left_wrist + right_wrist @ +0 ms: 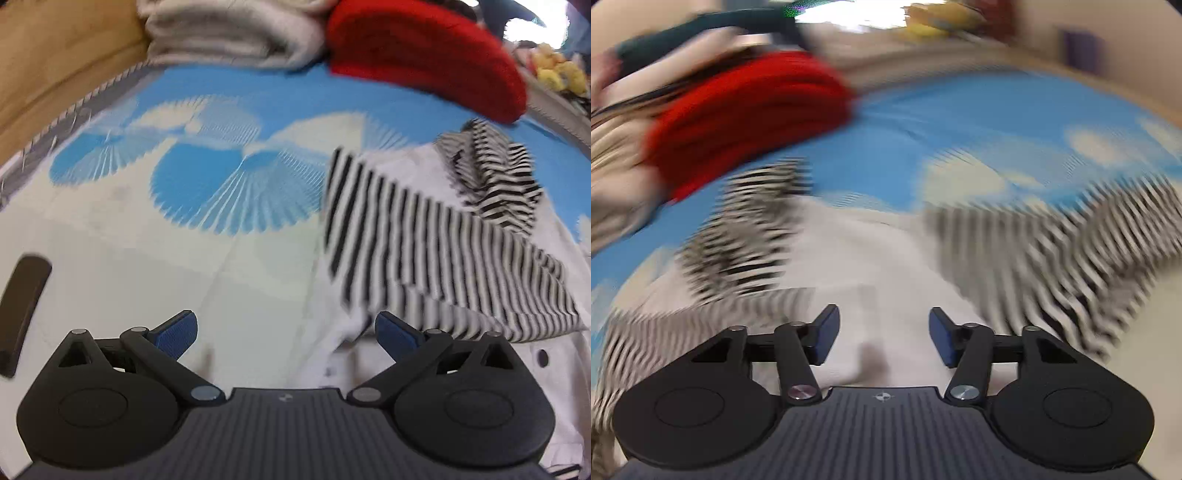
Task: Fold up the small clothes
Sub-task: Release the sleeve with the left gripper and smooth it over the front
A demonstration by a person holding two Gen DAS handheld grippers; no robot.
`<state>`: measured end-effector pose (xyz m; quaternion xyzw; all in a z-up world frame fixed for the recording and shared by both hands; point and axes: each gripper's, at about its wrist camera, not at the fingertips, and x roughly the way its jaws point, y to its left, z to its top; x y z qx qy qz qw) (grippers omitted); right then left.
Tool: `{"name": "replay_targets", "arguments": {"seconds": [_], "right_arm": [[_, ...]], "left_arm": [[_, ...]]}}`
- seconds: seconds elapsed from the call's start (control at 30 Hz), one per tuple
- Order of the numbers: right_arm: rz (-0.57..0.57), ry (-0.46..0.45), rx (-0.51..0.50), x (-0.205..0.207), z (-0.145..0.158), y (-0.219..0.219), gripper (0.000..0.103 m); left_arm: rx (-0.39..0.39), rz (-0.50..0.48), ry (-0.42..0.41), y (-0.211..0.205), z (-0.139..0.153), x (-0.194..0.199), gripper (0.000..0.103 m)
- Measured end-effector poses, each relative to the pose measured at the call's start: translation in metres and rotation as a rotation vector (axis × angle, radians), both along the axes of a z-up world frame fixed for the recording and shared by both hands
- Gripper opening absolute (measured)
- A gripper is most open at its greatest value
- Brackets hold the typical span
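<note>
A small garment [436, 236] with black-and-white stripes and plain white panels lies partly folded on the blue-and-white bedsheet [207, 184], at the right of the left wrist view. My left gripper [286, 334] stands open above its near left edge, with nothing between the blue pads. In the blurred right wrist view the same garment [871, 258] spreads beneath my right gripper [884, 332], striped sleeves to either side. The right jaws stand apart, and no cloth is pinched between them.
A folded red cloth [424, 55] and a folded grey-white stack [229, 33] sit at the far edge of the bed. A wooden frame [55, 55] borders the back left. A dark flat object [22, 310] lies at the left. Yellow items [561, 70] sit far right.
</note>
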<state>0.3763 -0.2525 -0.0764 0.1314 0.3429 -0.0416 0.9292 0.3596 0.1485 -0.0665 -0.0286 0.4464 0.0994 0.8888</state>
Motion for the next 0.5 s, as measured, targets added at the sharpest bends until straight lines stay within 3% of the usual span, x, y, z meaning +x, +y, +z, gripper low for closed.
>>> {"name": "replay_targets", "arguments": {"seconds": [0.1, 0.17, 0.23, 0.33, 0.37, 0.5], "right_arm": [[0.109, 0.116, -0.094, 0.012, -0.021, 0.028, 0.023], [0.11, 0.211, -0.153, 0.016, -0.043, 0.037, 0.022], [0.101, 0.192, -0.166, 0.01, -0.037, 0.039, 0.023], [0.039, 0.224, -0.029, -0.012, -0.021, 0.017, 0.035], [0.021, 0.213, 0.011, -0.025, -0.011, 0.008, 0.045], [-0.055, 0.099, 0.071, -0.103, 0.029, -0.015, 0.064]], "left_arm": [[0.053, -0.014, 0.001, -0.006, -0.002, 0.005, 0.103], [0.093, 0.003, 0.032, -0.005, -0.012, 0.015, 0.103], [0.142, 0.028, 0.064, -0.001, -0.024, 0.025, 0.103], [0.153, 0.061, 0.11, 0.005, -0.035, 0.031, 0.103], [0.131, 0.07, 0.111, 0.009, -0.034, 0.031, 0.103], [0.053, 0.079, 0.043, 0.01, -0.016, 0.02, 0.103]]}}
